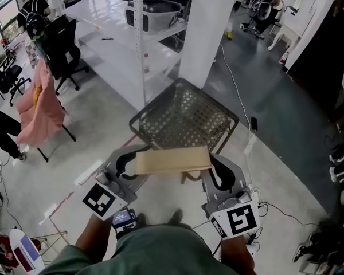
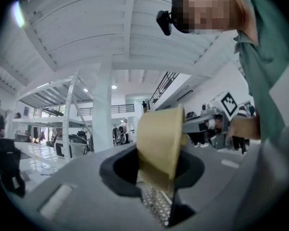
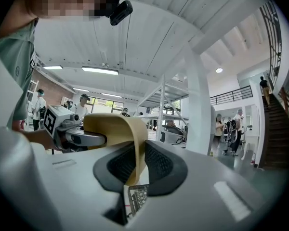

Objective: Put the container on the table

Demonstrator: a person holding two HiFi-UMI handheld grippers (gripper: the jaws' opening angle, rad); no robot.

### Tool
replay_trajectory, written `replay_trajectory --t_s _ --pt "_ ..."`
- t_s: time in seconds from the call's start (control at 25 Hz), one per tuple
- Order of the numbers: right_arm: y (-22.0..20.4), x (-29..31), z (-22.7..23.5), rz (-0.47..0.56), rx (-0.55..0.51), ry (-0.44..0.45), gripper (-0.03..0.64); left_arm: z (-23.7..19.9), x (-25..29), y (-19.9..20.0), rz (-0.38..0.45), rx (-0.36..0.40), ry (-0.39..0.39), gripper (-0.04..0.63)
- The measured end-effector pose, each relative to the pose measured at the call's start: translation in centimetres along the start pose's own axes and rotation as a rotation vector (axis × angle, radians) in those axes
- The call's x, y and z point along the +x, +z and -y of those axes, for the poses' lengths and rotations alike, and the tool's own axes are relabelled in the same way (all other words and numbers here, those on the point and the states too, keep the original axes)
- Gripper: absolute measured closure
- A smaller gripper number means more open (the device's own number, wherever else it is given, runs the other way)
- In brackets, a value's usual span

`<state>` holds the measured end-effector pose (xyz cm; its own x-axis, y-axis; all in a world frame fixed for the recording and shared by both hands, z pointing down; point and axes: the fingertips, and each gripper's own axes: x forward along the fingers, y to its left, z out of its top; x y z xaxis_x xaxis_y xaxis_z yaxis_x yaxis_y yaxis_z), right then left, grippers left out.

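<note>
Now holding a shallow tan thin-walled rectangular container (image 1: 172, 160) in mid-air, spanned roughly level between the two tongs. Gripping it with the left tongs (image 1: 128, 164) pinched on the thin wall of one short end and the right tongs (image 1: 219, 173) pinched on the wall of the opposite end; neither pair spread wide, neither pressed fully together. Not yet set down: hanging over bare floor, with a dark wire-mesh square surface (image 1: 186, 116) just ahead of the tongs and below them, and a white metal shelving rack (image 1: 139, 33) well beyond that.

Judged from here, several ways to go wrong. Could lose the container by letting the tongs move apart or toward each other, given a hold on thin end walls only: would pull a wall out of one pinch or bow the body. Could tip it by lowering one end sooner than the other. Could catch its far edge on the raised mesh rim by coming in too low. Cannot tell whether the mesh piece or the rack counts as the intended spot. Worth minding the loose white cable (image 1: 236, 90) on the floor ahead of the right tongs.
</note>
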<state>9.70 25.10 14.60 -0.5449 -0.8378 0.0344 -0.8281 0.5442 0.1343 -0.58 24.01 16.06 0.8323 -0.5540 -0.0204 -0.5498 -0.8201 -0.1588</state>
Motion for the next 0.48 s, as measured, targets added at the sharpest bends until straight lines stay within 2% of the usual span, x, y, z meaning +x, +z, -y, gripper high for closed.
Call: replay_trajectory --t_s 0.48 --pt "-2.1 -1.0 5.9 0.038 0.039 0.144 0.571 2.4 5.2 -0.3 -0.067 0.025 0.124 0.477"
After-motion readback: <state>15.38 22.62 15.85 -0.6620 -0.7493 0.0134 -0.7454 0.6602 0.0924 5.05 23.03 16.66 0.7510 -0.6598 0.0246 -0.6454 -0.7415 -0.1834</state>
